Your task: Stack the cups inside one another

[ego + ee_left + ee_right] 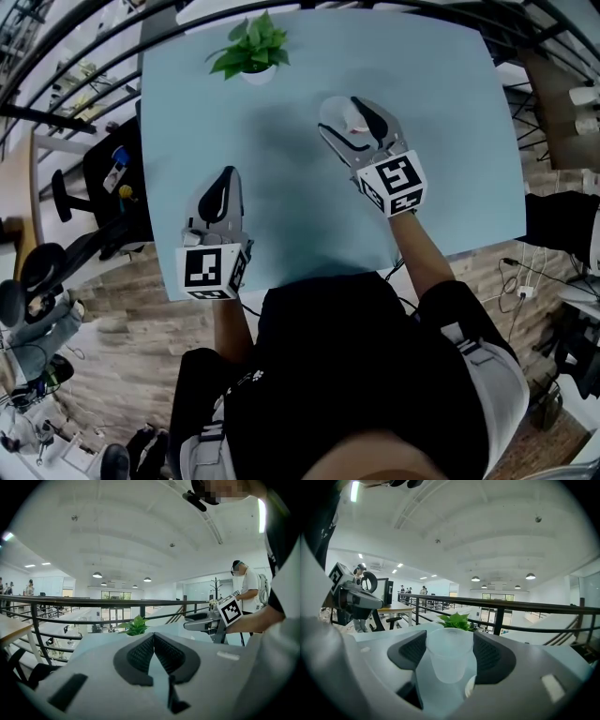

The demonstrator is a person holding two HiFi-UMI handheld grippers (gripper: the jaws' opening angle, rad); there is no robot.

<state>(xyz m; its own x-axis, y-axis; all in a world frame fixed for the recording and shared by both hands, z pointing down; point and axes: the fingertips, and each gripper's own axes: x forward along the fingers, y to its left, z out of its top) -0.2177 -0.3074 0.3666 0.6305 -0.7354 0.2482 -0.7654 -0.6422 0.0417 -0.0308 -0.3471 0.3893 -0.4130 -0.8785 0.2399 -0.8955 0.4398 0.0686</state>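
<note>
A potted plant (251, 47) stands at the pale blue table's (291, 225) far edge.

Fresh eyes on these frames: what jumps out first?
A translucent cup is clamped between the jaws of the right gripper, over the middle of the pale blue table. The left gripper is near the table's near-left edge, jaws together with nothing between them. A small potted plant stands at the far edge.
</note>
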